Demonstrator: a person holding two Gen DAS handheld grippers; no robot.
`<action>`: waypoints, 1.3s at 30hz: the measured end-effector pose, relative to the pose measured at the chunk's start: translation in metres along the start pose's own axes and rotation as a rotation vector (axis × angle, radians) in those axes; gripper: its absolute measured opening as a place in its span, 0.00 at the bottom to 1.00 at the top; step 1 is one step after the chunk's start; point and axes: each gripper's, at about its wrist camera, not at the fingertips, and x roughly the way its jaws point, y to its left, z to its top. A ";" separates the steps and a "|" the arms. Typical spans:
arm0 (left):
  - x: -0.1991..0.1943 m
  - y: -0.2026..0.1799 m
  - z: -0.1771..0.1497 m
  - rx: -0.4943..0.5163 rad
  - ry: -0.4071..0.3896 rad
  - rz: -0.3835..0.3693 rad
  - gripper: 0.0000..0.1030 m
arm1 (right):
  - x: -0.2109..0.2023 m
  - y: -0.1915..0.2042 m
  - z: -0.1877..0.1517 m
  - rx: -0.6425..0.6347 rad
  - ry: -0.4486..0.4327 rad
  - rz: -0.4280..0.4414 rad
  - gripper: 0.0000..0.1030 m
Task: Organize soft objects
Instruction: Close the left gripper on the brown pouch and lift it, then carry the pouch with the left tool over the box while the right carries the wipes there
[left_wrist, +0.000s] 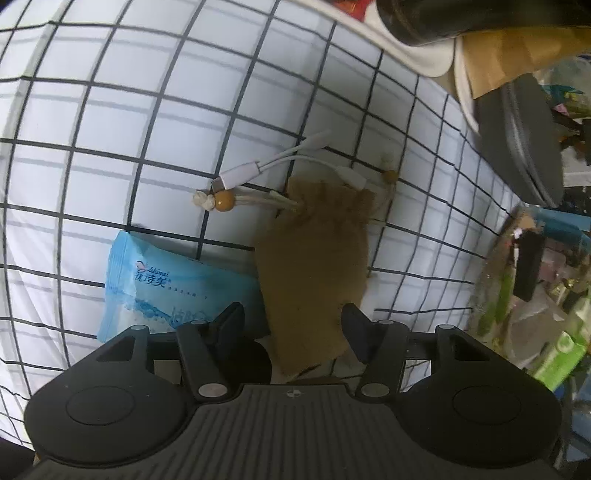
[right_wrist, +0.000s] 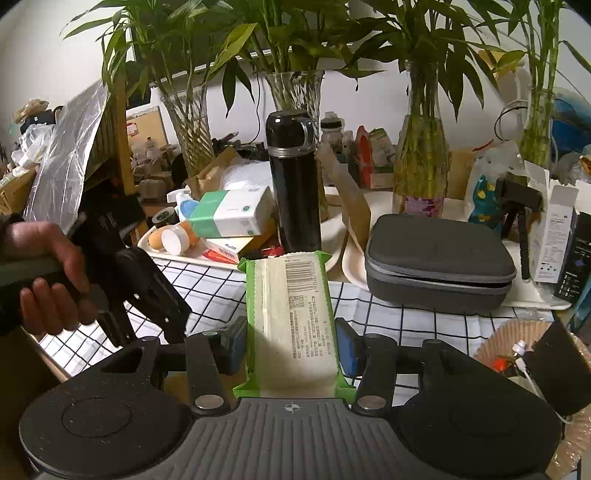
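A white cloth (left_wrist: 147, 122) with a black grid covers the table. In the right wrist view four glass vases of bamboo (right_wrist: 421, 158) stand along the back, one grey zip case (right_wrist: 439, 262) rests on a white tray (right_wrist: 532, 301) at the cloth's far edge, and one black flask (right_wrist: 293, 181) rises straight behind the green tissue pack (right_wrist: 291, 325). A second tray (right_wrist: 173, 254) to the left holds boxes and bottles in a heap.

The right gripper (right_wrist: 291, 343) is clamped on the green tissue pack, one pad against each long side, the pack lifted above the cloth with its barcode face up. The left hand (right_wrist: 51, 273) grips the other tool's handle.

Below the left gripper (left_wrist: 291, 325), whose fingers stand spread with nothing between them, lies one brown drawstring pouch (left_wrist: 314, 258), its lower end between the fingertips. One blue wipes pack (left_wrist: 166, 288) sits just beside the pouch and partly under the left finger. One white adapter cable (left_wrist: 280, 166) lies across the pouch's mouth, near two wooden beads (left_wrist: 224, 201).
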 end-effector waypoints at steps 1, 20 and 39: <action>0.003 0.000 0.000 -0.002 0.003 -0.007 0.56 | 0.000 0.000 0.000 0.000 0.000 0.003 0.50; -0.062 -0.017 -0.036 0.272 -0.268 -0.135 0.02 | 0.003 0.005 -0.001 -0.013 0.027 0.007 0.50; -0.167 -0.024 -0.160 0.679 -0.664 0.092 0.02 | -0.037 0.053 0.009 -0.123 -0.030 0.027 0.50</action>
